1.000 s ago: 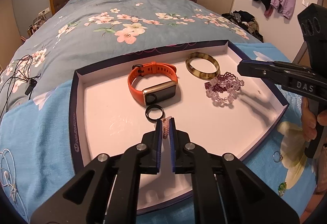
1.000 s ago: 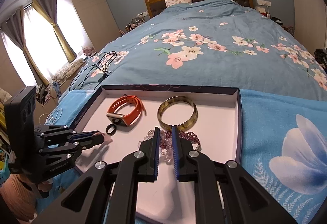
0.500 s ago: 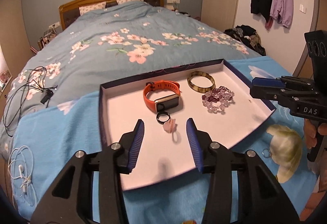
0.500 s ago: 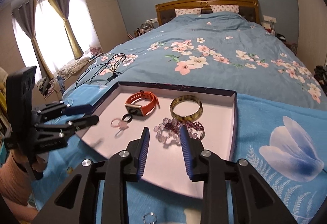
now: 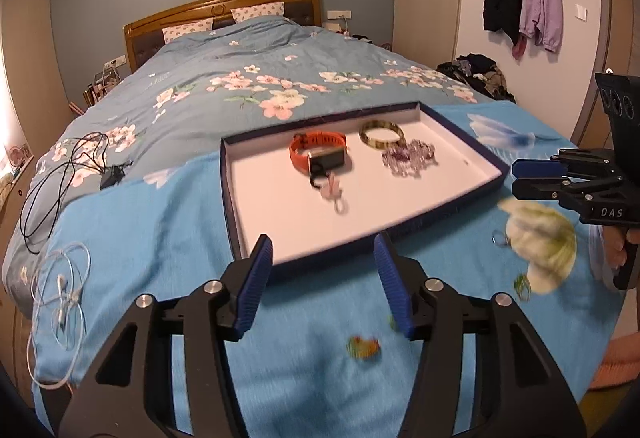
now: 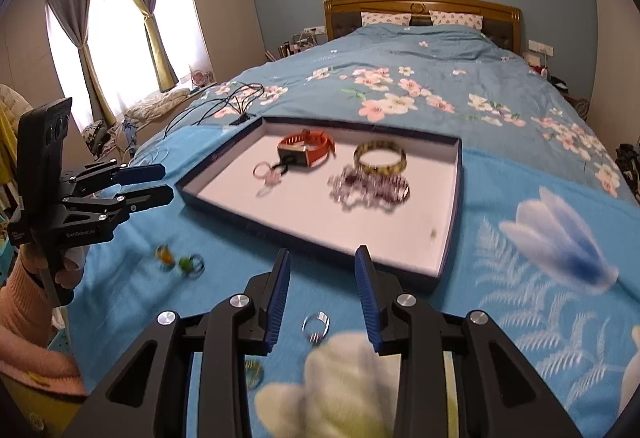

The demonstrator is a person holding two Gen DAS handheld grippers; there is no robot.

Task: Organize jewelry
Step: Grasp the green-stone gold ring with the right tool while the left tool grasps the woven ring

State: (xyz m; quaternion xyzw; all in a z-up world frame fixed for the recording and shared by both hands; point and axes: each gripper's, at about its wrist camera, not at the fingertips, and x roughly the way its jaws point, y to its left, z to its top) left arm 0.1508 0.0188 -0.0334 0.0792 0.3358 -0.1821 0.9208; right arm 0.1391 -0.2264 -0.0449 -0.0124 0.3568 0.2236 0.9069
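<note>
A dark-rimmed white tray (image 5: 280, 262) (image 6: 448, 250) lies on the bed's blue blanket. In it are an orange watch (image 5: 316, 148) (image 6: 306, 148), a black ring (image 5: 318, 182), a pink ring charm (image 5: 334, 192) (image 6: 266, 178), a mottled bangle (image 5: 380, 134) (image 6: 379, 158) and a purple bead bracelet (image 5: 408, 158) (image 6: 368, 186). My left gripper (image 5: 324, 286) (image 6: 160, 184) is open and empty, back from the tray's near edge. My right gripper (image 6: 322, 292) (image 5: 520, 178) is open and empty above a silver ring (image 6: 316, 326) (image 5: 500, 238) on the blanket.
Loose on the blanket are an orange-green ring (image 5: 362, 346) (image 6: 164, 254), a green ring (image 5: 522, 284) (image 6: 190, 263) and a gold-toned ring (image 6: 253, 368). Black cables (image 5: 60, 174) and white earphones (image 5: 60, 290) lie at the left. Clothes are piled on the floor (image 5: 476, 76).
My left gripper opened, left the pink ring charm in the tray beside the black ring and drew back off the tray. My right gripper opened and drew back to above the silver ring.
</note>
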